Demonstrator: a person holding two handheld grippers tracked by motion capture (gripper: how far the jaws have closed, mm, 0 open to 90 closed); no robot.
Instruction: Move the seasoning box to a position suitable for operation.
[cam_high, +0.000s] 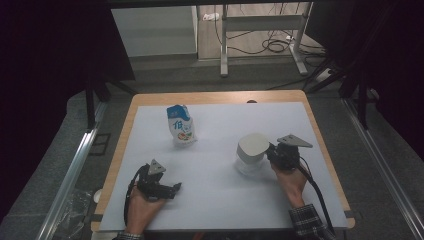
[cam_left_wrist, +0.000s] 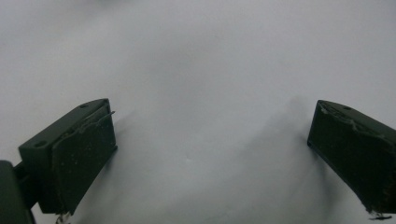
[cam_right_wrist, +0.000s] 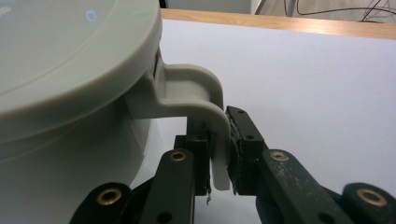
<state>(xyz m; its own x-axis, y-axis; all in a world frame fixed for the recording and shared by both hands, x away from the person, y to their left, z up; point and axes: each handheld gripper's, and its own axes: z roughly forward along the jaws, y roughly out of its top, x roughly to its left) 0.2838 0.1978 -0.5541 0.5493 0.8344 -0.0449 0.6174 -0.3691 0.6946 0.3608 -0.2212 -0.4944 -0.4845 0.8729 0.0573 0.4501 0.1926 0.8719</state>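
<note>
- On the right half of the white-covered counter (cam_high: 220, 210), near the middle, a pale grey lidded cup (cam_high: 251, 154) stands upright, its handle (cam_right_wrist: 205, 100) turned toward the right side.
- The handle is pinched between the 2 jaws of the right gripper (cam_right_wrist: 219, 156), which are closed narrowly on its thin vertical strip; in the high view the right gripper (cam_high: 280, 154) sits just beside the cup.
- The grip appears to sit low on the handle, with the strip's lower end poking out below the pads, so any lift is best started slowly and straight up, with the wrist kept level so that the cup does not swing or tip about the thin strip.
- A firm squeeze should be kept, since the smooth plastic could slide between the pads under the cup's weight; whether anything is inside cannot be told, as the lid (cam_right_wrist: 70, 56) is shut.
- At the near left, the left gripper (cam_high: 172, 187) is held low over bare counter with its jaws spread wide and nothing between them; it is well apart from the cup and is judged to be free for steadying if needed.
- Farther back, left of centre, a blue-and-white pouch (cam_high: 181, 125) stands upright, well apart from both grippers.
- Blue characters and a fruit picture are printed on the pouch, but they are too small to be read.
- A small blue ring mark is seen on the lid; no lettering is legible on the cup.
</note>
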